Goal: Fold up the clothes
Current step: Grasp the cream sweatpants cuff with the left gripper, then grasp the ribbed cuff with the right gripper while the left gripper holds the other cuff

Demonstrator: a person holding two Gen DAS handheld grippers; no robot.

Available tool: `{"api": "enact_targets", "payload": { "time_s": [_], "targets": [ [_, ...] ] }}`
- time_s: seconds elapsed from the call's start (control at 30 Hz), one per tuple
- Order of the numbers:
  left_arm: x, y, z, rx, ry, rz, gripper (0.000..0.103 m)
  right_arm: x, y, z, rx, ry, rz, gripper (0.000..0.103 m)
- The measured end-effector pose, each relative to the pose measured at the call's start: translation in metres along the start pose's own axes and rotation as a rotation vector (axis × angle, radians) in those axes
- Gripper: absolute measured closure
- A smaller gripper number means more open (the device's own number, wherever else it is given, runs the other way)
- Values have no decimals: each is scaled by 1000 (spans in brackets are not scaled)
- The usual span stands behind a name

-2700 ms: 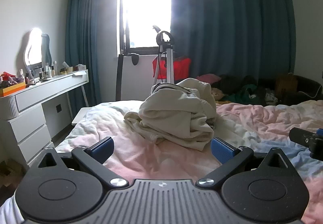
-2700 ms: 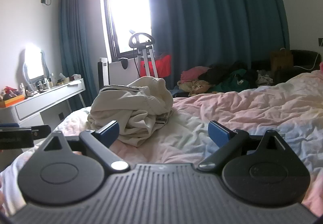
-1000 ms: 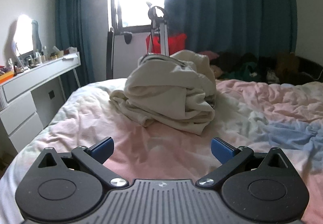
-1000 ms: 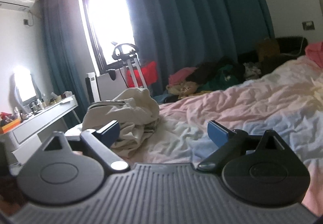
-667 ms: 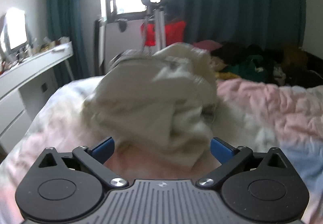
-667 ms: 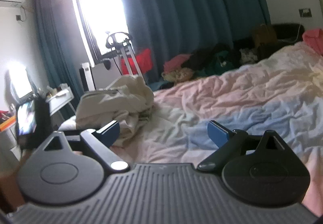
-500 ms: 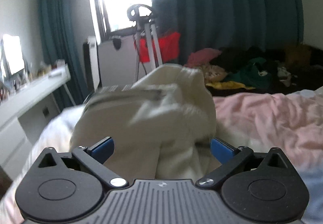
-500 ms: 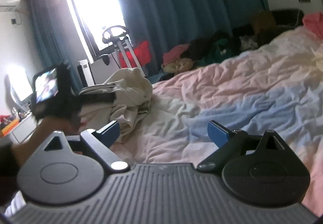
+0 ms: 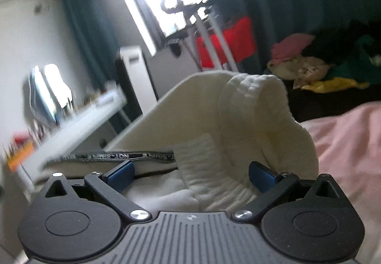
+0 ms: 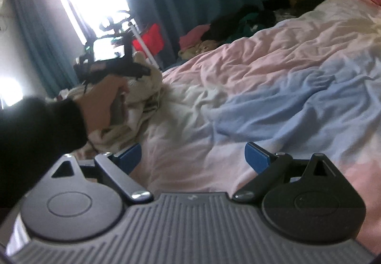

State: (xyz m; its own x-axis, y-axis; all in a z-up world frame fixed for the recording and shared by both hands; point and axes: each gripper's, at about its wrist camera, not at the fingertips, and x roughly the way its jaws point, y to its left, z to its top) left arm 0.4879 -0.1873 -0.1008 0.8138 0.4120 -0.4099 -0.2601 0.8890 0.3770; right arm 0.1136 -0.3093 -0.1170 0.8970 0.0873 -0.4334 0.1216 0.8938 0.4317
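A crumpled cream garment (image 9: 238,121) with a ribbed cuff and a black lettered band lies in a heap on the bed. My left gripper (image 9: 190,172) is open, its blue pads on either side of the ribbed cloth at the top of the heap. In the right wrist view the same heap (image 10: 140,100) lies at the left, with the person's hand holding the left gripper (image 10: 114,66) over it. My right gripper (image 10: 193,155) is open and empty above the pink and blue duvet (image 10: 273,88), to the right of the heap.
A white dressing table (image 9: 78,119) with a lit mirror stands at the left. A tripod (image 9: 202,23), a red bag (image 9: 226,42) and a pile of clothes (image 9: 321,69) are beyond the bed, before dark blue curtains and a bright window.
My left gripper has moved forward and up onto the cream heap, which now fills its view. My right gripper has swung right, over the duvet.
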Motion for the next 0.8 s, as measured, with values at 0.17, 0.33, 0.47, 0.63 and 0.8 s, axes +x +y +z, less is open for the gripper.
{"api": "enact_targets", "payload": {
  "time_s": [0.17, 0.33, 0.47, 0.63, 0.8],
  "targets": [
    [-9, 40, 11, -202, 64, -99, 60, 13, -3, -8, 41, 29, 17, 8],
    [-61, 87, 10, -254, 23, -237, 76, 13, 11, -16, -5, 1, 64, 8],
    [-134, 138, -7, -264, -43, -351, 82, 4, 17, -17, -23, -62, 77, 8],
    [-220, 210, -58, -256, -129, -405, 84, -16, 26, -15, -69, -165, 78, 8],
    [-251, 281, -115, -281, -125, -398, 84, -38, 36, -15, -127, -235, 101, 8]
  ]
}}
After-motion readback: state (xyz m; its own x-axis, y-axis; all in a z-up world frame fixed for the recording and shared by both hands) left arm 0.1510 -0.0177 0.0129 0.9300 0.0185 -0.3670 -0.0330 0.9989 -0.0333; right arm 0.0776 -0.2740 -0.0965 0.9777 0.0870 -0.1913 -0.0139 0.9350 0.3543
